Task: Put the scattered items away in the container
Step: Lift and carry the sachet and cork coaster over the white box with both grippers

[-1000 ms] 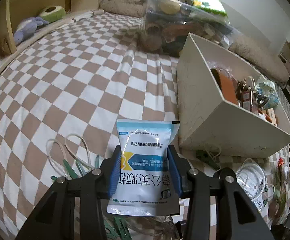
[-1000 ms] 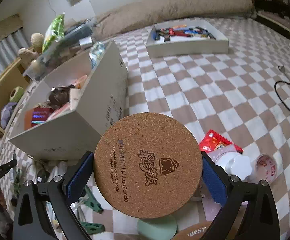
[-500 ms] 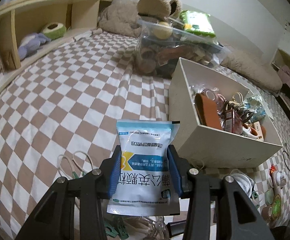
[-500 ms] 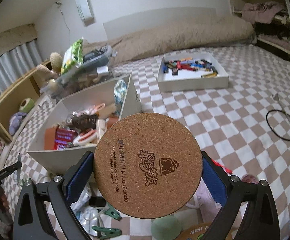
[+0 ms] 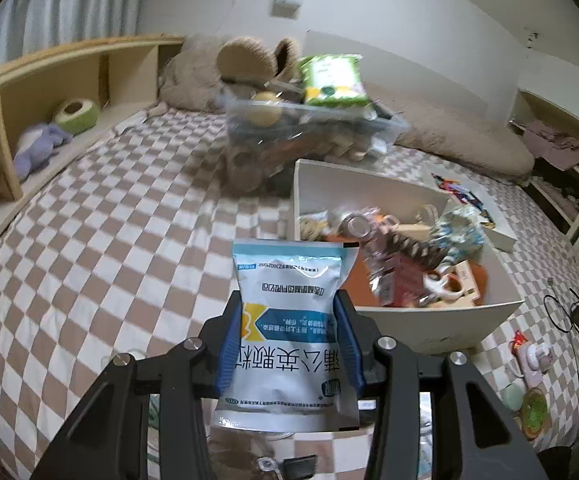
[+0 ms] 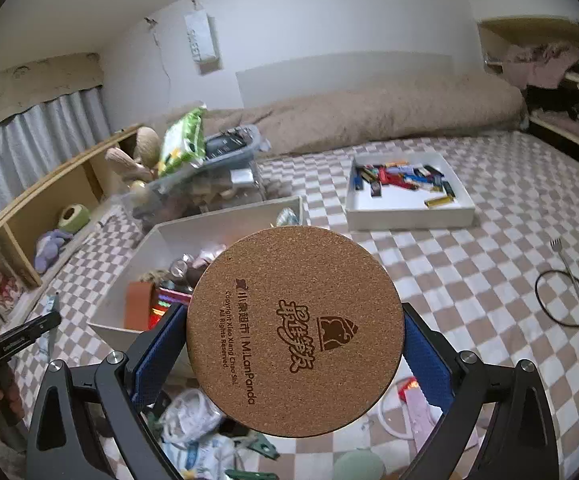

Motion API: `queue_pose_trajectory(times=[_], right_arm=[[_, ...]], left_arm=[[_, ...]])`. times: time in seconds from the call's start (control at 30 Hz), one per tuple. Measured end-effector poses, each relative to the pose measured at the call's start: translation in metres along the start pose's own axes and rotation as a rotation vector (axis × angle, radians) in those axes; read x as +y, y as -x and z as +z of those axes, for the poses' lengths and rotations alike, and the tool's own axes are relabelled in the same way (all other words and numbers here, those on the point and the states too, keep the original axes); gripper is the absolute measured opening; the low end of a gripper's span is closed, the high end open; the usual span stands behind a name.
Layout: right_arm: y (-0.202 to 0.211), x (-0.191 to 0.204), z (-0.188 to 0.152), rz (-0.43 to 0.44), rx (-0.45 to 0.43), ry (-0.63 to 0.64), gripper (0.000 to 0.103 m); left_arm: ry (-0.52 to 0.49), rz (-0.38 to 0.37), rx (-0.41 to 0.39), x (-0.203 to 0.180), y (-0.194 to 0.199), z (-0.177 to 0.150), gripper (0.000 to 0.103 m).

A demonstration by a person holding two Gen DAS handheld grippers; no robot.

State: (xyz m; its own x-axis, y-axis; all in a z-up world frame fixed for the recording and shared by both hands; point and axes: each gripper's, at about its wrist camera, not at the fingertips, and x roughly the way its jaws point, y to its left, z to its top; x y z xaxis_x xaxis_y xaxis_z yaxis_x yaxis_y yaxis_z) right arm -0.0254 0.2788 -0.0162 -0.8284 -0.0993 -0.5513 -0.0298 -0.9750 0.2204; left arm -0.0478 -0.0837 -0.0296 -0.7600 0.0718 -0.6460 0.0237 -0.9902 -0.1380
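Left tongs [image 5: 289, 344]: clamped on a blue-and-white medicine sachet [image 5: 289, 336], held above the checkered bed [image 5: 89, 248], just short of the white storage box [image 5: 441, 320]. Right tongs [image 6: 295, 344]: gripping a round cork coaster [image 6: 295, 330] by its edges, near the box's front corner. Box crowded; loose clutter [image 6: 193, 428] below.
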Motion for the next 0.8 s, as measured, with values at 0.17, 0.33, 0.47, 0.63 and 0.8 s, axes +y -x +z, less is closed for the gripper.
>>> queue_pose_trajectory(times=[0.17, 0.33, 0.47, 0.63, 0.8], right_arm=[[0.010, 0.011, 0.011, 0.025, -0.029, 0.017, 0.100], [0.014, 0.017, 0.023, 0.048, -0.043, 0.015, 0.100], [0.019, 0.024, 0.037, 0.068, -0.067, 0.020, 0.100], [0.023, 0.036, 0.051, 0.085, -0.101, 0.044, 0.100], [0.019, 0.047, 0.067, 0.113, -0.125, 0.059, 0.100]], left_arm=[[-0.032, -0.026, -0.033, -0.017, 0.010, 0.016, 0.043], [-0.065, -0.054, -0.068, -0.036, 0.018, 0.032, 0.043], [-0.090, -0.071, -0.086, -0.050, 0.021, 0.043, 0.043], [-0.107, -0.090, -0.102, -0.063, 0.022, 0.057, 0.043], [-0.117, -0.111, -0.121, -0.073, 0.021, 0.073, 0.043]])
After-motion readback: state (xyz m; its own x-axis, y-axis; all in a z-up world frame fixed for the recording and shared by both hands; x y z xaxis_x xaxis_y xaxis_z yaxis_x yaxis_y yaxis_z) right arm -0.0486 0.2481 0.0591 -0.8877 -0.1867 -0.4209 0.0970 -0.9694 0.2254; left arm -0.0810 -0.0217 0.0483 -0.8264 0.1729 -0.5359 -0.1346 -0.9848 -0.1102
